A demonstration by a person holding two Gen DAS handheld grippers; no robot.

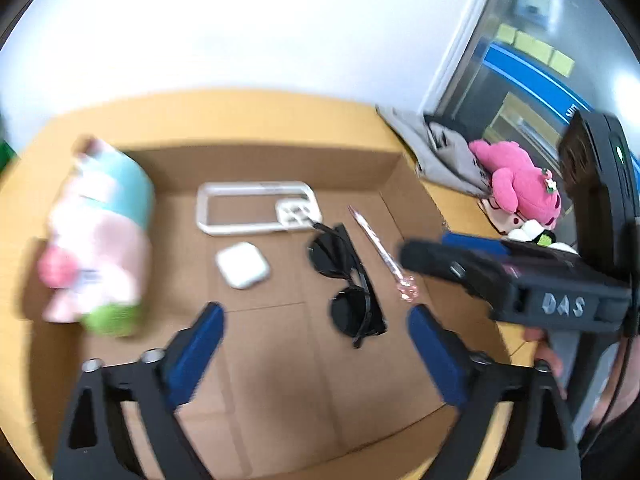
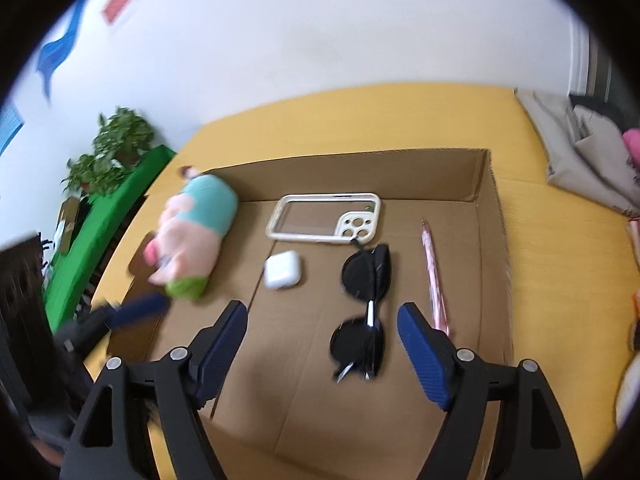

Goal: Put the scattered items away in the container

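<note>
- The shallow brown cardboard box (image 2: 486, 184) on the yellow counter (image 2: 360, 120) already holds the clear phone case (image 2: 280, 222), white earbud case (image 2: 282, 269), black sunglasses (image 2: 366, 280) and pink pen (image 2: 434, 276).
- The pastel plush toy (image 2: 192, 236) lies over the box's left edge, seemingly only half in.
- Both the left hand-held gripper (image 1: 316, 344) and right hand-held gripper (image 2: 322, 340) are wide apart and empty.
- My advice: grip the plush's body and set it fully inside.

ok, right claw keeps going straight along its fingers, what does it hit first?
Most likely the black sunglasses: they lie on the cardboard box floor, inside the gap of the open right claw. Depth is unclear in the fisheye view; the white phone case lies beyond them.
</note>
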